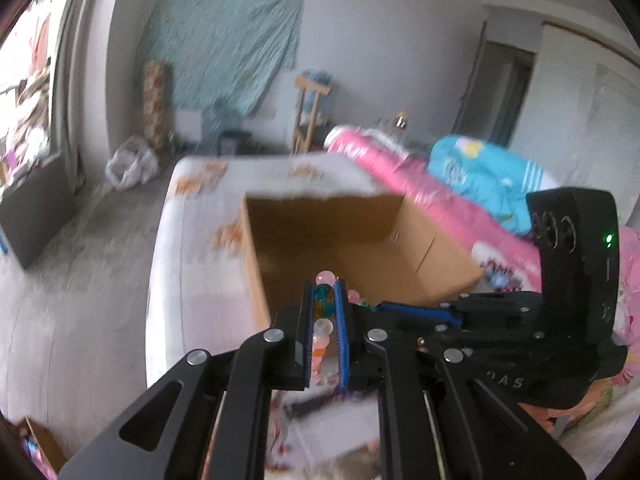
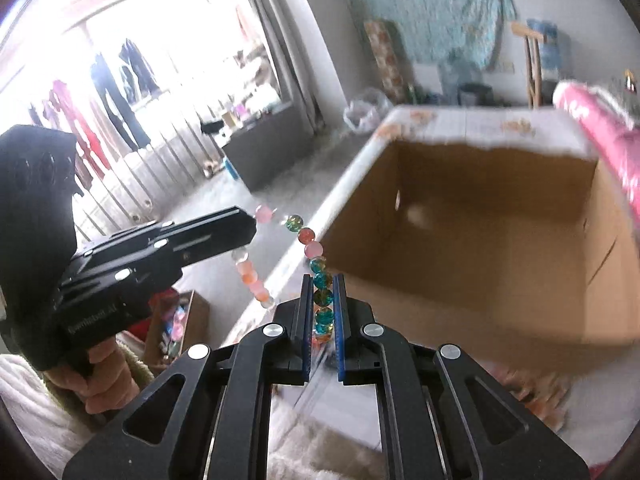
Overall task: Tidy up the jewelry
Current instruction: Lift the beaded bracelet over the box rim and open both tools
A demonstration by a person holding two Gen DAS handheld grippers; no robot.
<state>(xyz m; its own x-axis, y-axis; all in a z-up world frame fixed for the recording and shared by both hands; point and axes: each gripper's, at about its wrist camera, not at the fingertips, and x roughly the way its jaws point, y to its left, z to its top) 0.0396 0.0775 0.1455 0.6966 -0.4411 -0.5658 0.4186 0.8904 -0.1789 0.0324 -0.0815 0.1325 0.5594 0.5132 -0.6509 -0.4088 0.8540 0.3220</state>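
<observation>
Ahead of both our grippers sits one open cardboard box (image 2: 480, 240) on the bed (image 1: 192, 240), and as far as we can see its inside is bare, so we judge the sorting barely begun. Between the two tools hangs one bead bracelet (image 2: 316, 260), lifted clear of the bedding and just short of the box's near wall. Our left gripper (image 1: 325, 312) is nearly closed, its blue pads pinching the pale pink and teal beads; our right gripper (image 2: 323, 312) is likewise nearly closed on the teal beads at the loop's other side. So the strand is held at two points and stretched between them. What we think remains is carrying it over the rim and letting it go inside. Lower left of the right gripper, a smaller box (image 2: 188, 320) appears to hold more beads, too blurred to count.
</observation>
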